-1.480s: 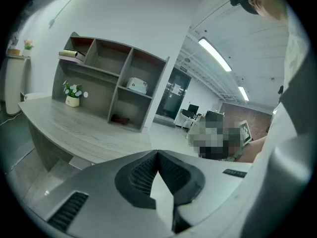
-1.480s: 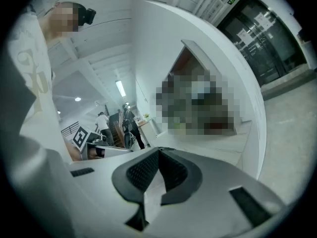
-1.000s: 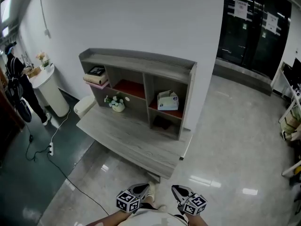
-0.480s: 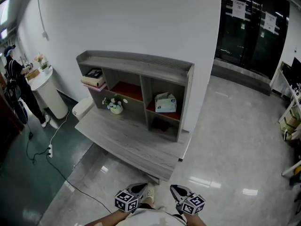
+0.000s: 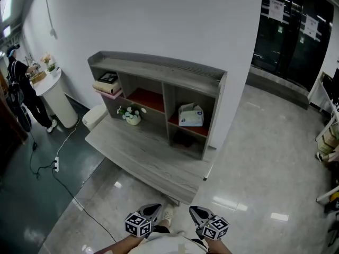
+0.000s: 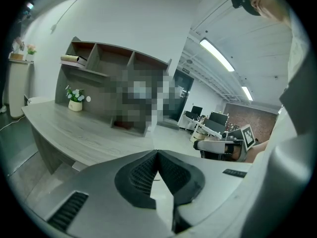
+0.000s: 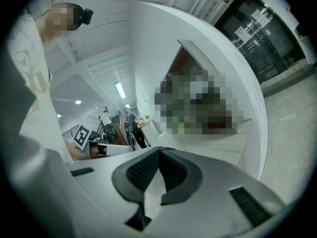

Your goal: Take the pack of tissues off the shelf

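A white and blue pack of tissues sits on the red board in the upper right compartment of the grey shelf unit. My left gripper and right gripper hang low at the bottom of the head view, close to my body and far from the shelf. Both are shut with nothing between the jaws, as the left gripper and right gripper views show. A mosaic patch hides the tissues in both gripper views.
A grey desk top juts out in front of the shelf. A small flower pot and stacked books sit in the left compartments. A white round stand, a person and a floor cable are left; glass doors at right.
The view has shifted a little, so the shelf now sits slightly to the right and higher. Both grippers stay low and shut.
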### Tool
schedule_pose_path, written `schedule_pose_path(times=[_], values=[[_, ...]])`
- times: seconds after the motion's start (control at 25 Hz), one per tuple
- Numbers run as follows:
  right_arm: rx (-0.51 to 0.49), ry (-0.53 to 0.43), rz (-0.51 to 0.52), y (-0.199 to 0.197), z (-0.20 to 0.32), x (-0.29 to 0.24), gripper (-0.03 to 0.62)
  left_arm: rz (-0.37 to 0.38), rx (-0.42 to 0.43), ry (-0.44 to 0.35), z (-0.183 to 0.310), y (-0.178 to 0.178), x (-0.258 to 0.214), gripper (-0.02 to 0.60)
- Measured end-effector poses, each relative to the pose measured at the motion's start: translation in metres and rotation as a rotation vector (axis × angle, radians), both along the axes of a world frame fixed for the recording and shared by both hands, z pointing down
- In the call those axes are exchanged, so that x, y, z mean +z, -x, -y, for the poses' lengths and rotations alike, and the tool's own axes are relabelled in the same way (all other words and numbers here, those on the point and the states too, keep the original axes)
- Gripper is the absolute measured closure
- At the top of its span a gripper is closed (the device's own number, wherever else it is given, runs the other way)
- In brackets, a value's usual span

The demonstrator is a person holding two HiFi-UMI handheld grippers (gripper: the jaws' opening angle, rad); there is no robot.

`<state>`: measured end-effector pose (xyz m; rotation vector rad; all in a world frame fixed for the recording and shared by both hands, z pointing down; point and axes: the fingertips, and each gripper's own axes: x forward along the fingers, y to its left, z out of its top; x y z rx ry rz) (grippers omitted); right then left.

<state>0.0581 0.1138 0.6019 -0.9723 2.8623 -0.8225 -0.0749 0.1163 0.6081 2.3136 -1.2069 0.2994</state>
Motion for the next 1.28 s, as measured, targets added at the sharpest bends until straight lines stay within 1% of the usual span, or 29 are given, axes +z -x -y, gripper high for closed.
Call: schedule_pose_path(times=[0.28,0.52,0.72,1.08,1.28], values=[[-0.013,0.002,-0.010,0.005,0.025,-0.001,0.589,-0.010,-0.005,-0.013,0.027,0.001,-0.003,0.574],[-0.022,-0.008,-0.013,0.010,0.053,-0.004,0.589,-0.019,-0.017,-0.030,0.066,0.008,-0.009,0.574],[-0.023,-0.016,-0.014,0.015,0.079,-0.007,0.589,-0.031,0.000,-0.050,0.094,0.005,-0.018,0.574],[-0.005,-0.009,-0.029,0.015,0.121,-0.006,0.589,-0.043,0.014,-0.034,0.141,0.007,-0.013,0.574],[0.027,-0.009,-0.038,0.012,0.144,-0.008,0.589,-0.054,0.052,-0.040,0.170,0.000,-0.015,0.574]])
